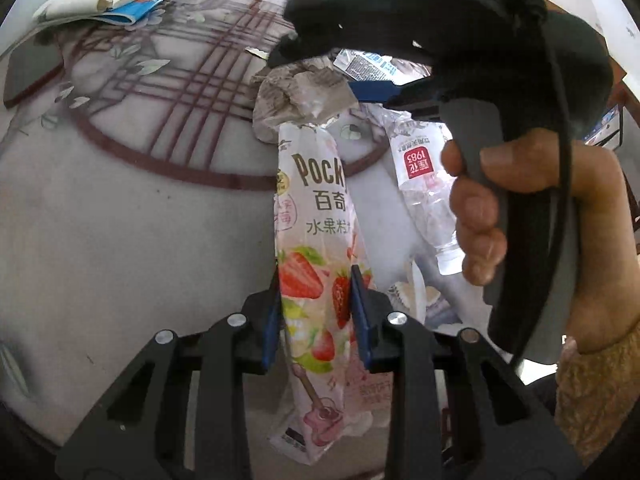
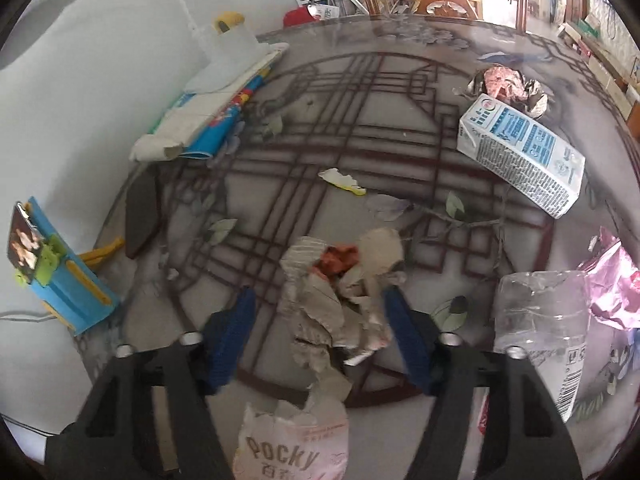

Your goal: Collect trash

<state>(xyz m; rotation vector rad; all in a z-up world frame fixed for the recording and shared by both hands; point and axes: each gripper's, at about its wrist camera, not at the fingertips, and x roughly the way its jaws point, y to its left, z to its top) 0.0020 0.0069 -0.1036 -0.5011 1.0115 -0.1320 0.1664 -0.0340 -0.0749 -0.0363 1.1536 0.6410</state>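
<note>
My left gripper point(image 1: 314, 304) is shut on a pink Pocky strawberry wrapper point(image 1: 316, 248), held upright between its blue pads. The wrapper's top also shows in the right wrist view point(image 2: 292, 444). My right gripper point(image 2: 320, 320) is open, its blue fingers on either side of a crumpled brown paper wad point(image 2: 340, 292) with an orange scrap in it. In the left wrist view the same wad point(image 1: 300, 92) lies under the right gripper body point(image 1: 440, 28), held by a hand point(image 1: 520, 208).
A white milk carton point(image 2: 520, 156), a crumpled foil wrapper point(image 2: 504, 84), a clear plastic bottle point(image 2: 540, 340), a pink foil bag point(image 2: 612, 288) and a torn scrap point(image 2: 342, 180) lie on the patterned table point(image 2: 280, 200). Booklets point(image 2: 208, 120) and a blue holder point(image 2: 60, 276) sit left.
</note>
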